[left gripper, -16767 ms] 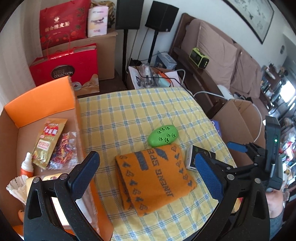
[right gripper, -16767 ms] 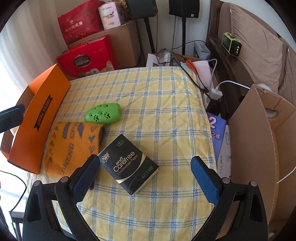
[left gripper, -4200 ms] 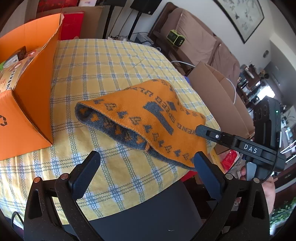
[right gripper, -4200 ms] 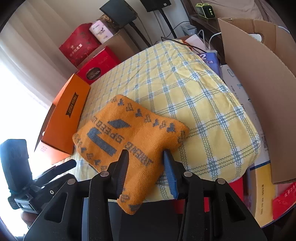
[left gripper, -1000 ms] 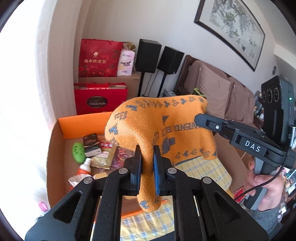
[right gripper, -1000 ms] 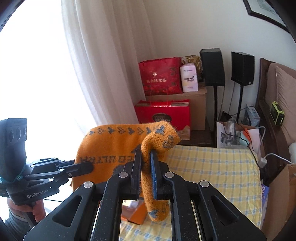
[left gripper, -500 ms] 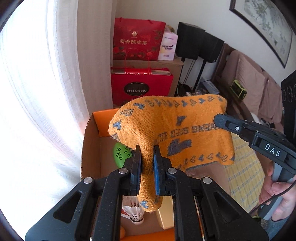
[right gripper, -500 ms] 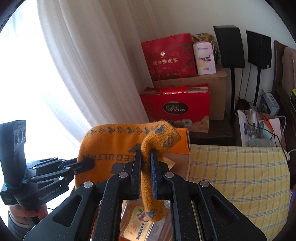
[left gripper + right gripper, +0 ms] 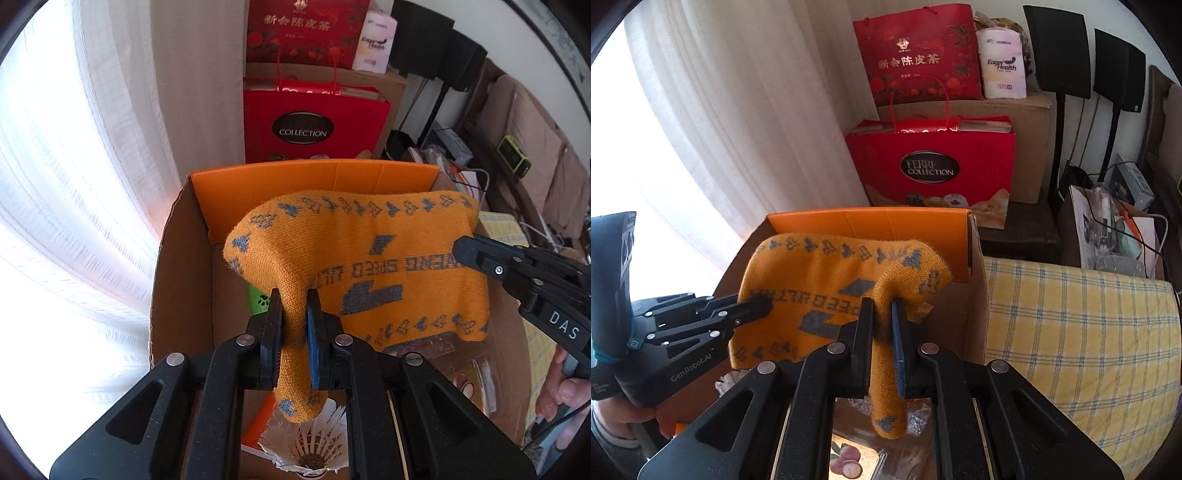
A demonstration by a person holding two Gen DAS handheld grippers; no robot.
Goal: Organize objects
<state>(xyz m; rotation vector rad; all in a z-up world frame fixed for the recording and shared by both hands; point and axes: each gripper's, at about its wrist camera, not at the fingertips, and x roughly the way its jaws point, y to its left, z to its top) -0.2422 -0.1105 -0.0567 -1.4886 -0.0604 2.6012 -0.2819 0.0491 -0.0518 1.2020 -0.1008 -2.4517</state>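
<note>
Both tongs are clamped on the orange knit cloth (image 9: 354, 251), one at each end, and the cloth is stretched between them in the air above the open orange cardboard box (image 9: 314, 181).

Left wrist view: left gripper (image 9: 293, 310) is at lower centre with narrow jaws, knit pinched between the pads. A tail of cloth hangs down through the fingers. The right gripper (image 9: 465, 249) enters from the right edge and bites the far end of the cloth; a hand (image 9: 565, 387) is visible on its handle at lower right.

Right wrist view: right gripper (image 9: 881, 317) is at lower centre, jaws narrow on the cloth (image 9: 827, 273), tail hanging below. The left gripper (image 9: 764, 302) comes in from the left edge and grips the other end.

Box contents under the cloth are partly hidden. Visible in the left view:
- green item with paw prints (image 9: 260, 299), just left of the fingers
- white shuttlecock (image 9: 314, 443) at bottom centre
- snack packets (image 9: 472, 373) at lower right

Behind the box, upper centre:
- red gift box marked COLLECTION (image 9: 931, 166)
- red bag with Chinese text (image 9: 916, 55) on a brown carton (image 9: 1030, 129)

Other surroundings:
- white curtain (image 9: 720, 110) fills the left side
- yellow checked tablecloth (image 9: 1071, 325) is at the right of the right view, beside the box
</note>
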